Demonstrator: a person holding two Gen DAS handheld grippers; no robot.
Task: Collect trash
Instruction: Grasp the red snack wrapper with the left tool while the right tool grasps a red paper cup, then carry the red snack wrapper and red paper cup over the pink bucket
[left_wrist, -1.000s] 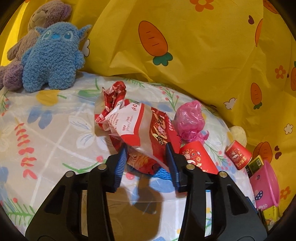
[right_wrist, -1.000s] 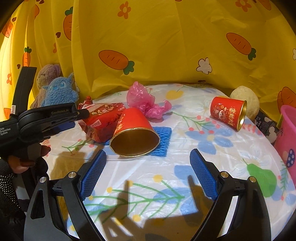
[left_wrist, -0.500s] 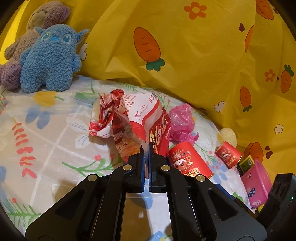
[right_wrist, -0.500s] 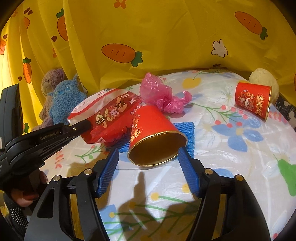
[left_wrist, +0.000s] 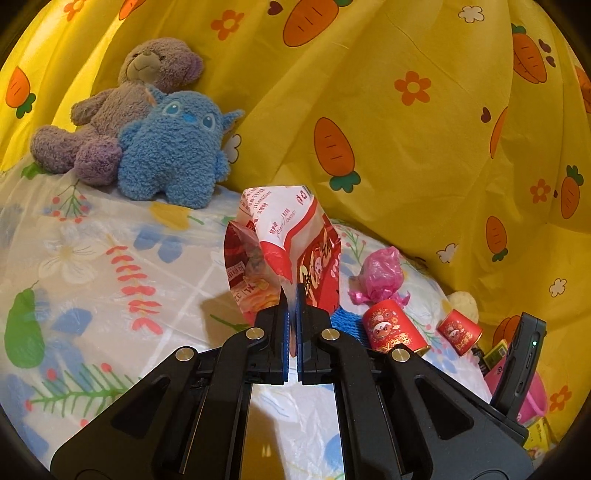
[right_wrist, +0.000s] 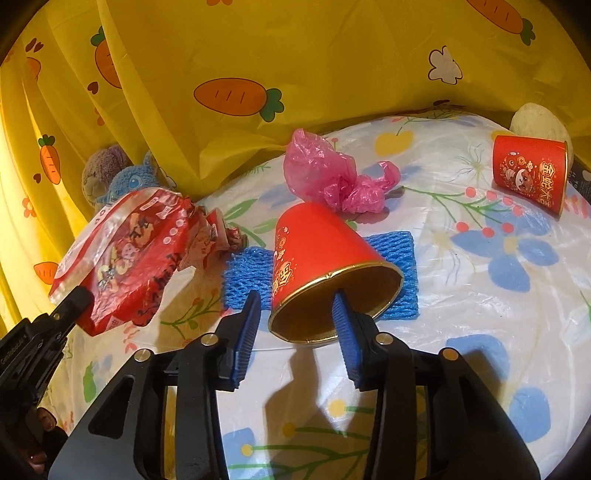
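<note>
The crumpled red-and-white plastic snack bag (left_wrist: 284, 251) stands up at the centre of the left wrist view, its lower edge pinched between the pressed-together blue-padded fingers of the left gripper (left_wrist: 291, 295). In the right wrist view the same bag (right_wrist: 125, 251) hangs at the left of the frame, lifted off the floral plastic-covered surface (right_wrist: 480, 332), with the left gripper (right_wrist: 70, 302) clamped on its lower corner.

The right gripper (right_wrist: 295, 317) sits at the lower centre of its view with fingers spread. Its right finger (right_wrist: 345, 325) reaches into the gold-lined mouth of a large red paper cup (right_wrist: 325, 258) lying on its side, while the other finger is just outside the cup's rim on the left. The cup rests on a blue foam mesh sleeve (right_wrist: 395, 254). Just behind it lies a crumpled pink plastic bag (right_wrist: 328, 177).

At the upper right of that view a smaller red paper cup (right_wrist: 528, 170) lies on its side. A blue plush toy (left_wrist: 173, 147) and a brown-purple teddy bear (left_wrist: 122, 107) sit at the upper left of the left wrist view, against a yellow carrot-print curtain (left_wrist: 406, 129).
</note>
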